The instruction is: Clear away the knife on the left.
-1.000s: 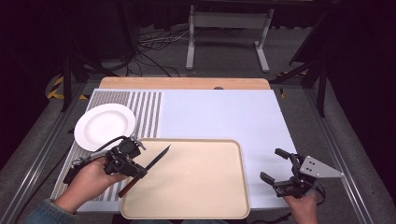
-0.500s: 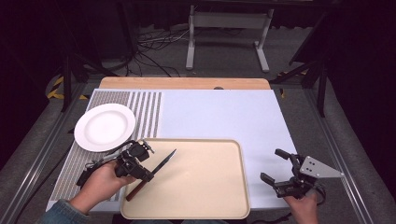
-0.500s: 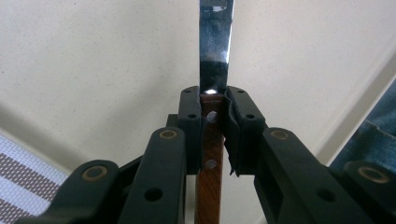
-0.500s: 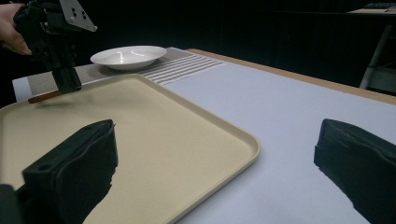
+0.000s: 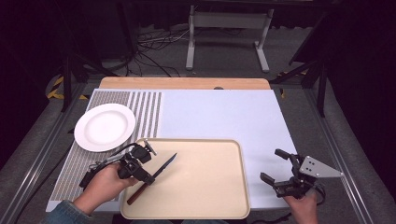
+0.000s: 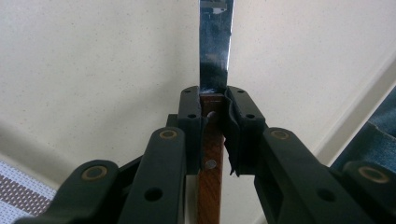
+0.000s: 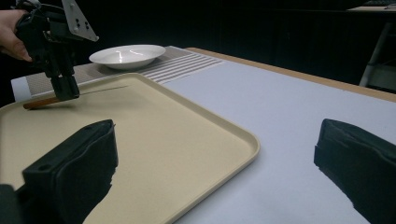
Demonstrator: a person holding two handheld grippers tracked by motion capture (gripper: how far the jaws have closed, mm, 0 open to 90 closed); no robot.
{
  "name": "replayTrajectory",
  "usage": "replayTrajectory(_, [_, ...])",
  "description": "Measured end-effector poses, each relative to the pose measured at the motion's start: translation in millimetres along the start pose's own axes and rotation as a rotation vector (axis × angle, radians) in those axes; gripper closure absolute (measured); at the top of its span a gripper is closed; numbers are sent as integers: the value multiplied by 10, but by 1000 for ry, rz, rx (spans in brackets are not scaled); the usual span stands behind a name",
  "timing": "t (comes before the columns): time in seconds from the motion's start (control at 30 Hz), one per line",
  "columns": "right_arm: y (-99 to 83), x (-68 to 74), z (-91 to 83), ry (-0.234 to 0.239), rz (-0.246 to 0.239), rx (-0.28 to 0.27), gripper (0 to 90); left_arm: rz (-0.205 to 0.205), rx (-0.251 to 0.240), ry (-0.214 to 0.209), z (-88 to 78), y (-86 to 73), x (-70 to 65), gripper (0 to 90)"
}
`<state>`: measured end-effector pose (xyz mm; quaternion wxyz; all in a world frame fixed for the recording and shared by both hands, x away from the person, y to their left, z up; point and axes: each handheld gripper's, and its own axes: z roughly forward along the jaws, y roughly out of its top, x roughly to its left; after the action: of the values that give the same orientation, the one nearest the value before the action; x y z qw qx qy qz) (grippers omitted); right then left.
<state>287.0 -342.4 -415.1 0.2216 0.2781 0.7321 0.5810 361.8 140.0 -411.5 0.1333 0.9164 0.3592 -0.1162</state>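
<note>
Over the near-left part of the beige tray point(image 5: 205, 186), the left gripper point(image 5: 148, 178) has its fingers clamped on a knife point(image 5: 154, 179), pads pressing both sides of the brown wood handle right where it meets the blade. In the left gripper view the fingers point(image 6: 191, 122) squeeze the knife handle point(image 6: 211, 154), w/ the steel blade running straight ahead over the tray surface. Knife lies at a slant: blade tip points far-right toward tray centre, handle end points near-left, by the tray's near-left rim. From the right gripper view the knife looks low & about level, at or just above the tray; can't tell if it touches.

Right gripper point(image 5: 279, 171) sits at the near-right of the bench point(image 5: 224, 116), just right of the tray, fingers spread wide w/ nothing between them; hand below it at the bench's near edge.

White plate point(image 5: 104, 127) sits far-left of the tray on the striped mat point(image 5: 144, 112), apart from the left gripper.
</note>
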Motion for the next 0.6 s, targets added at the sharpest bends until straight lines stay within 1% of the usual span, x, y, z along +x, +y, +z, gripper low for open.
replayTrajectory(0.13, [2,-2,-7,-5,0,-2,0,-3,10,9,18,5,6,782])
replayTrajectory(0.23, [-1,-3,-5,-5,3,-1,0,-1,13,6,33,7,7,781])
replayTrajectory(0.33, [0,-5,-4,-6,-2,-1,0,1,18,16,36,10,3,781])
replayTrajectory(0.4, [1,-6,-7,-7,-1,-4,0,-5,22,12,40,13,2,781])
replayTrajectory(0.5, [1,-8,-10,-8,-2,-4,0,7,32,18,54,16,3,777])
replayTrajectory(0.6, [2,-6,-9,-9,-1,-1,0,18,32,27,59,14,-1,772])
